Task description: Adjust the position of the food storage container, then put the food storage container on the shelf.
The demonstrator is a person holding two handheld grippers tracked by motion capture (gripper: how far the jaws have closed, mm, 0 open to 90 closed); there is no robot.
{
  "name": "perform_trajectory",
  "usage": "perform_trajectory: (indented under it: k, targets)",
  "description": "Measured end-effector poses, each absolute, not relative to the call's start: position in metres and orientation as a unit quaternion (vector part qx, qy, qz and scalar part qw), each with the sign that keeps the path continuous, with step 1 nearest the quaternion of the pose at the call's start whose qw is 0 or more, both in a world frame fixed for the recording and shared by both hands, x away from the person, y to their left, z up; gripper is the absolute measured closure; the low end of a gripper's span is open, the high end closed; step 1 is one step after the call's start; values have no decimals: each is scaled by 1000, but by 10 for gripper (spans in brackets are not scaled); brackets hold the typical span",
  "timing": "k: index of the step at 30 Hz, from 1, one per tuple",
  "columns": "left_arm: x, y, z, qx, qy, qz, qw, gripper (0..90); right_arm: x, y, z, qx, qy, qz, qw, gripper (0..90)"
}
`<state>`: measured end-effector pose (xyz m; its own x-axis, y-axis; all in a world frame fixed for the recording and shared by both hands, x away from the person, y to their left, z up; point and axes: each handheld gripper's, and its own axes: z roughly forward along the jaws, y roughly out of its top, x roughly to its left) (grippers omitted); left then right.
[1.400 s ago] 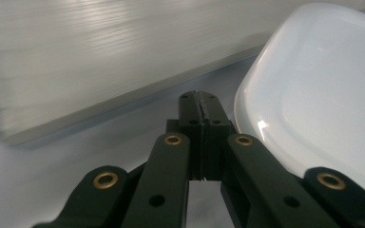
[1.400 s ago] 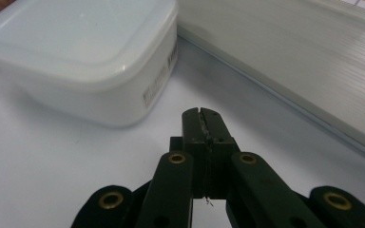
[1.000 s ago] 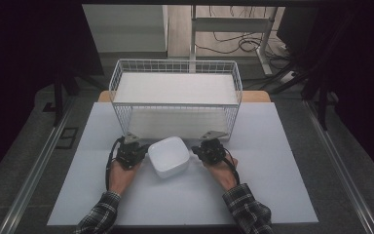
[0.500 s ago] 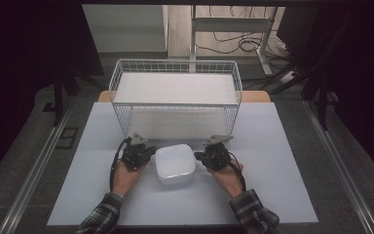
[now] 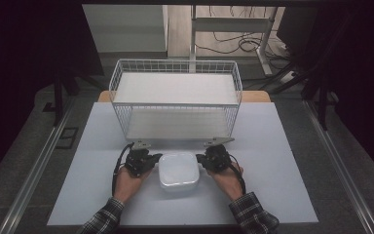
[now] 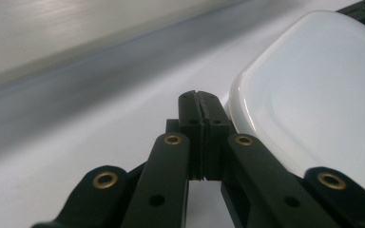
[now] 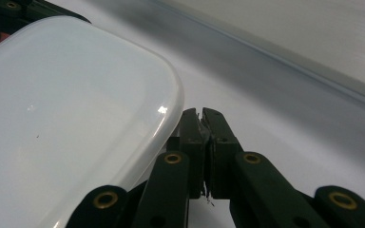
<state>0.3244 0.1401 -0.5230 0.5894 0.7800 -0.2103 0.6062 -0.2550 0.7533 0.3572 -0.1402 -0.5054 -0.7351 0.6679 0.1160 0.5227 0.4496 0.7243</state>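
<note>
Basket (image 5: 175, 100) above, fingers (image 6: 200, 118) pressed together (close-up)

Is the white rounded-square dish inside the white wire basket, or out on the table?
Out. The white rounded-square dish sits on the pale table, in front of the white wire basket, between the left claw and right claw.

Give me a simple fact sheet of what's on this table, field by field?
Surface: pale table
Back: white wire basket, standing open-topped
Front centre: white rounded-square dish
Left gripper: jaws shut, beside the dish's left edge
Right gripper: jaws shut, beside its right edge
Holder: a person in plaid sleeves
</note>
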Motion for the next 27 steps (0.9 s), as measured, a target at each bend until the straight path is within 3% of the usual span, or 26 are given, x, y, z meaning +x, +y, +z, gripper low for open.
perform_trajectory:
  k: [10,13,16,22,25,27]
  targets:
    - [312,129,-523,795,423,96,423,894,326,-150,-502,352,853,371,103,865]
    - [305,136,-519,798,426,118,411,852,321,-155,-499,351,852,373,115,841]
    - [295,152,-515,795,429,136,407,732,316,-169,-493,351,844,386,121,746]
    - [274,164,-514,792,419,129,426,355,302,-192,-492,350,840,399,111,416]
    - [269,167,-513,794,413,124,429,247,298,-200,-490,359,838,398,101,367]
    - [265,170,-508,792,413,123,433,222,296,-204,-486,363,834,404,96,357]
